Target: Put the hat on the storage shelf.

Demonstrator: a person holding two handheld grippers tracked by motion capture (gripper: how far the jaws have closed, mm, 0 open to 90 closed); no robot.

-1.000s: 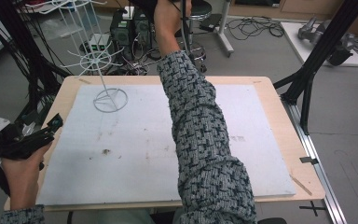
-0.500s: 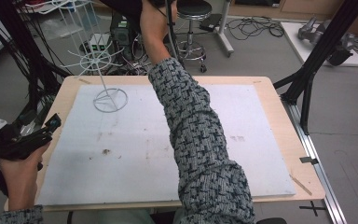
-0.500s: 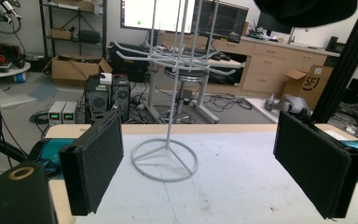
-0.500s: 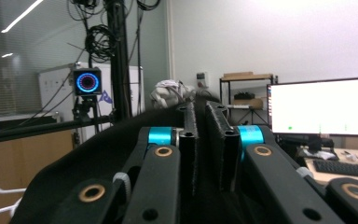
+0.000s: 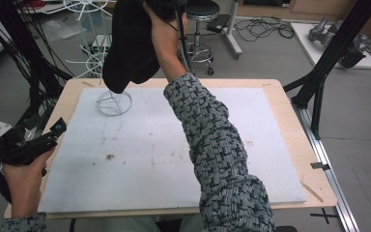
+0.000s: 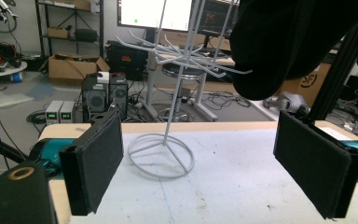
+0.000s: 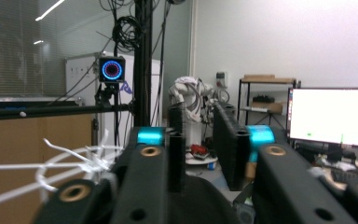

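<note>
One white wire hook stand (image 5: 114, 101) rests its ring base near the bench's far left corner, on a grey mat (image 5: 140, 154) that covers most of the wooden bench (image 5: 297, 145). One black cloth item (image 5: 133, 43), possibly a cap, hangs above that stand, raised high by the right hand (image 5: 166, 41). In the right gripper view, the right gripper (image 7: 200, 144) has its jaws narrowly apart with dark fabric bunched below them; whether they pinch it is unclear. The left gripper (image 5: 53, 131) sits at the bench's left edge, jaws wide. Beyond are one stool (image 5: 200, 12), one lit monitor (image 7: 333, 116), cables and shelving.
</note>
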